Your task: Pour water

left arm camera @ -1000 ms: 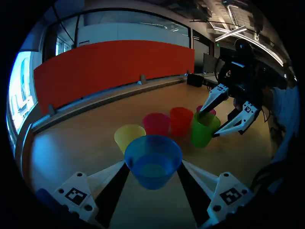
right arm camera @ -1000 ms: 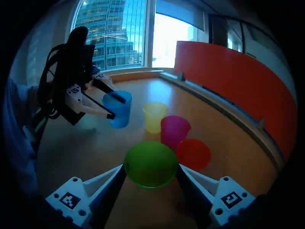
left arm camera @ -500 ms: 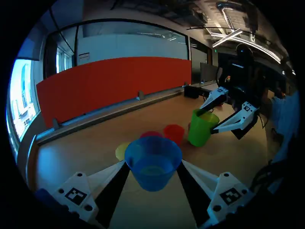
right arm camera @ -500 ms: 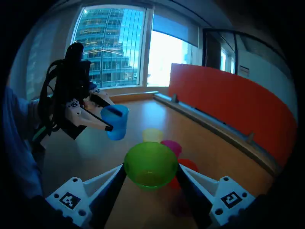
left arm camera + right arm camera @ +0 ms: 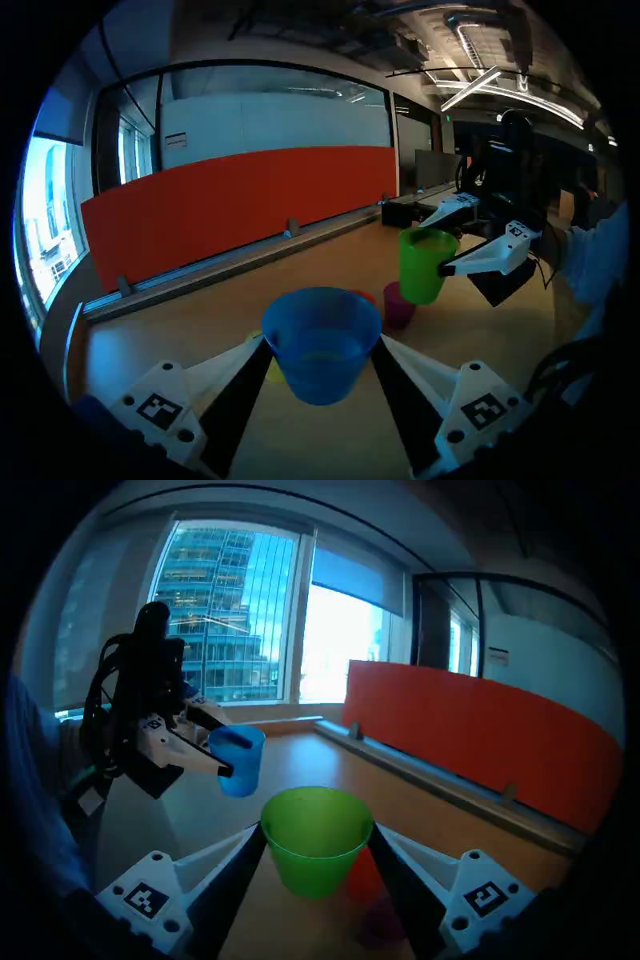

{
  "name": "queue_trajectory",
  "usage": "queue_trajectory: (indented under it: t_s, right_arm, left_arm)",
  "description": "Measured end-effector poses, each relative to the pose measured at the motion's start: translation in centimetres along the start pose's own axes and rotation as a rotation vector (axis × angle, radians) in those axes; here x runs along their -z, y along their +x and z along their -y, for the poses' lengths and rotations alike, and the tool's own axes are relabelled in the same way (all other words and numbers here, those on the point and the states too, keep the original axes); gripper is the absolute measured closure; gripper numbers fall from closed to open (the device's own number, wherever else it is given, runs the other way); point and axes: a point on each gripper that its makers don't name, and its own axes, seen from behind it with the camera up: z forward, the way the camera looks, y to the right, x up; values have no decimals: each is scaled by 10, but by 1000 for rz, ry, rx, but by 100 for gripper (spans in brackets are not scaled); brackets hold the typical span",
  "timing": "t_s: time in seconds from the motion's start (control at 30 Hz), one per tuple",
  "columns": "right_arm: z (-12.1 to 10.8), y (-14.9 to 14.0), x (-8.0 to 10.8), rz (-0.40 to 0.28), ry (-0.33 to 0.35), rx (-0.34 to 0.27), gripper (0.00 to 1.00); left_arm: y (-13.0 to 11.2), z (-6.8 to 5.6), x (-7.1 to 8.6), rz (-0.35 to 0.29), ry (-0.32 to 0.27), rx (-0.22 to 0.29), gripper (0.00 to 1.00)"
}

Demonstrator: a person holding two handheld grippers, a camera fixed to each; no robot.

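While the blue cup (image 5: 322, 344), water inside, stands upright clamped in the left tool (image 5: 320, 364) above the tabletop (image 5: 200, 316), the green cup (image 5: 420, 268) hangs upright ahead and to its right, gripped by the right tool (image 5: 317, 836), well apart, so that gap wants closing before tipping.

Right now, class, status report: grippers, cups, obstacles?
Left gripper shut on blue cup, water inside. Right gripper shut on green cup. Both upright, apart, nothing between.
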Motion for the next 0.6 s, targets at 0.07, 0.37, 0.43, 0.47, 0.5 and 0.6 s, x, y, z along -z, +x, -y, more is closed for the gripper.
queue_trajectory:
  t_s: [0.07, 0.37, 0.43, 0.47, 0.5, 0.6]
  right_arm:
    - [0, 6, 1, -24, -6, -4, 7]
    - [-5, 34, 8, -108, -22, -9, 7]
    - [-5, 38, 9, -118, -20, -9, 7]
    - [-5, 40, 9, -124, -19, -9, 6]
    - [-5, 42, 9, -127, -18, -9, 6]
    - [-4, 42, 8, -132, -11, -10, 6]
  left_arm:
    - [3, -2, 1, -9, -1, -1, 16]
    - [22, -8, 2, -55, -12, 5, 16]
    - [26, -9, 3, -66, -15, 6, 16]
    - [28, -9, 3, -72, -17, 7, 16]
    - [30, -10, 3, -77, -18, 7, 16]
    - [35, -10, 4, -93, -19, 13, 16]
